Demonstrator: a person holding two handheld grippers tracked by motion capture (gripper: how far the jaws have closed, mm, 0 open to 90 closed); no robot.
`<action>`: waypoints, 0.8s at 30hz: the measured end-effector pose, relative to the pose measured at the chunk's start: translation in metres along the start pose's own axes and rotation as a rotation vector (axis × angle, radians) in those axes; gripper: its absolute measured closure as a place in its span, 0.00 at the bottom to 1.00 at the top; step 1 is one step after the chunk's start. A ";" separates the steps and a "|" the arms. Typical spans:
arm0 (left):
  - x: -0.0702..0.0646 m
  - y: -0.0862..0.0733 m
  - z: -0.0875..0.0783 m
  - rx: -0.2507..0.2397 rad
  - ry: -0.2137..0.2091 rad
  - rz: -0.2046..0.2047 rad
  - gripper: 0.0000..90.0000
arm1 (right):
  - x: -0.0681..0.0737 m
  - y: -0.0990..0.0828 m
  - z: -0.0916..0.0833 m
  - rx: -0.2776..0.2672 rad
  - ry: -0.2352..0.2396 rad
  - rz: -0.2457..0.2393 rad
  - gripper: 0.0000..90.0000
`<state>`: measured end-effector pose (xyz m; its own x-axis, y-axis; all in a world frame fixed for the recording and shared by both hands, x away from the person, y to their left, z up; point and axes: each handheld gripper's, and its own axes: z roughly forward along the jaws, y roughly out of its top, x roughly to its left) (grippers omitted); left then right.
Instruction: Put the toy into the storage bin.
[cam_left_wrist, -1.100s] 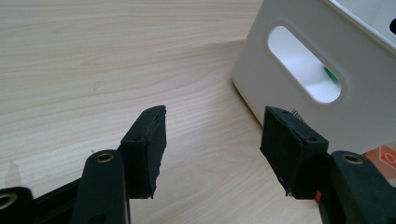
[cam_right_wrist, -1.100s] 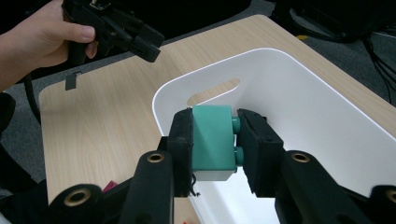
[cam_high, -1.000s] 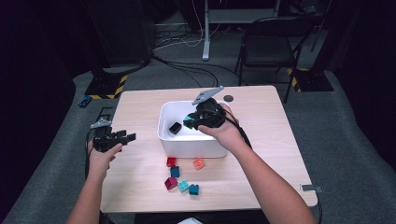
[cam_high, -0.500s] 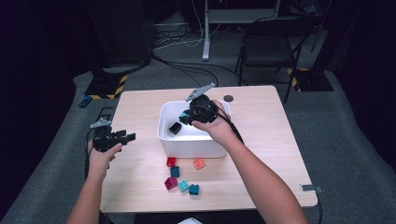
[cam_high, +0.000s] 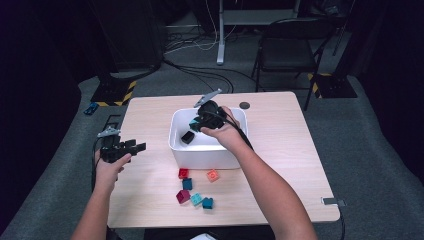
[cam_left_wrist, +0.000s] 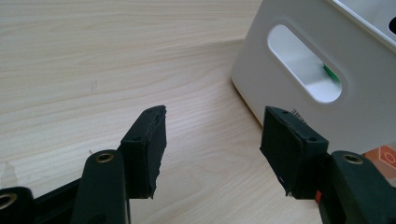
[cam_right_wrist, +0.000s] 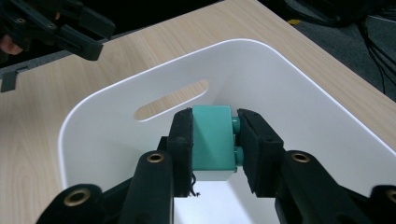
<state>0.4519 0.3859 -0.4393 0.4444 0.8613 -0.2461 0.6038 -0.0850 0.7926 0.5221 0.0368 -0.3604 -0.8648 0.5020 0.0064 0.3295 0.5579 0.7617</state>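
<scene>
The right hand-held gripper (cam_right_wrist: 212, 140) has its jaws clamped on a teal block (cam_right_wrist: 213, 140), which hangs over the open mouth of the white bin (cam_high: 175, 145) at the centre of the high view. The block's studs press against one pad, so the hold is uneven; if the pads ease apart too early or unequally, the block could twist out, strike the rim and bounce onto the desk (cam_high: 280, 125). A dark block (cam_high: 187, 137) lies inside the bin at its left side, and a drop from height could knock against it or rebound.

The left hand-held gripper (cam_left_wrist: 212, 144) hovers at the left of the high view with its jaws wide apart and nothing between them, just beside the bin's handle slot (cam_left_wrist: 306, 63). A careless sweep from there could shove the bin sideways under the loaded gripper.

Toward the bottom of the high view, loose blocks (cam_high: 192, 192) wait close to the right forearm, which could scatter them when it draws back.
</scene>
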 end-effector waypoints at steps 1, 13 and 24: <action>0.000 0.000 0.000 0.000 -0.001 0.000 0.45 | -0.002 0.000 0.002 0.006 -0.001 0.003 0.74; -0.001 0.000 0.001 0.002 -0.004 0.000 0.45 | -0.017 0.003 0.024 0.043 -0.020 0.046 0.74; 0.000 0.000 0.000 -0.002 -0.006 0.002 0.45 | -0.014 0.008 0.039 0.078 -0.053 0.028 0.66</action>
<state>0.4523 0.3860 -0.4394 0.4494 0.8582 -0.2478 0.6013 -0.0855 0.7944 0.5514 0.0605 -0.3795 -0.8344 0.5512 -0.0091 0.3834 0.5921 0.7088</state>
